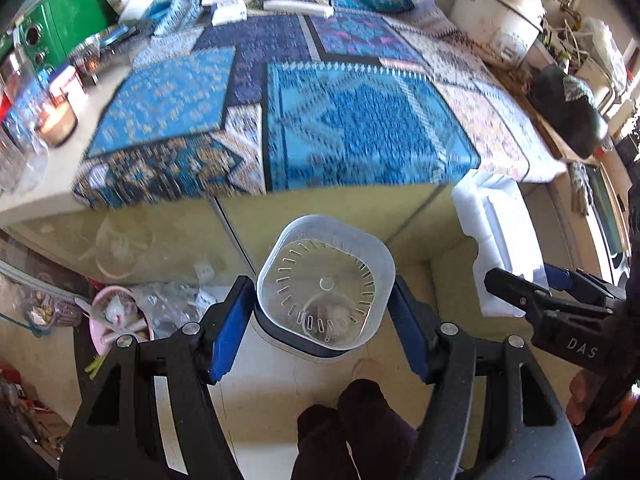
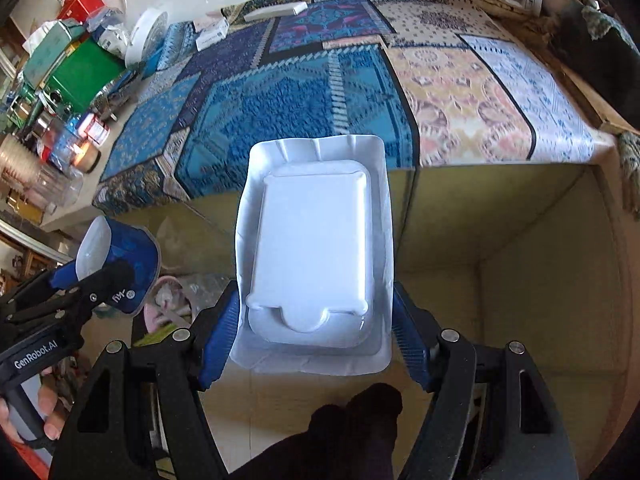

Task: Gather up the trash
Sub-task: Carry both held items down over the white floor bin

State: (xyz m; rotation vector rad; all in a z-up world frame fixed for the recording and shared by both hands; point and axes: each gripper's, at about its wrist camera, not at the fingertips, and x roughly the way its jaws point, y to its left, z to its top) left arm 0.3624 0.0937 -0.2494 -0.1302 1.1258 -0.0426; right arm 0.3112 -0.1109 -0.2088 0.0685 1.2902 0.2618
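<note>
Left gripper (image 1: 324,312): nearest my left camera, both blue pads (image 1: 228,332) pressed on the sides of a clear plastic cup (image 1: 324,284); I hold it out in front of the counter edge, mouth turned toward the lens
Clear plastic cup: rounded-square rim, translucent wall, dark blue sleeve on the outside; I see only a ring of slots and a round mark through its bottom, and cannot tell whether anything lies inside
Right gripper (image 2: 316,316): clamped from both sides on a white foam tray (image 2: 312,240), blue pads (image 2: 218,340) against its long edges, held out below the counter top
White foam tray: rectangular, crimped rim, a raised inner panel with a rounded tab at the near end; nothing loose shows on it
Seen across: from the right camera my left gripper (image 2: 86,280) sits low at left with the blue cup (image 2: 120,256) in it; from the left camera the tray (image 1: 500,240) shows at right with my right gripper (image 1: 540,296) on it; the two loads are apart
Counter: patterned blue cloth (image 1: 280,112) over the top, pale yellow cabinet fronts (image 1: 320,204) below, both items held in front of it
Counter's left end: a lit candle jar (image 1: 58,120), a green box (image 1: 72,20)
Far right corner: a white rice cooker (image 1: 500,12)
Floor at left: a pink basket (image 1: 116,316) holding crumpled scraps, clear plastic bags (image 1: 172,304) just beside it
</note>
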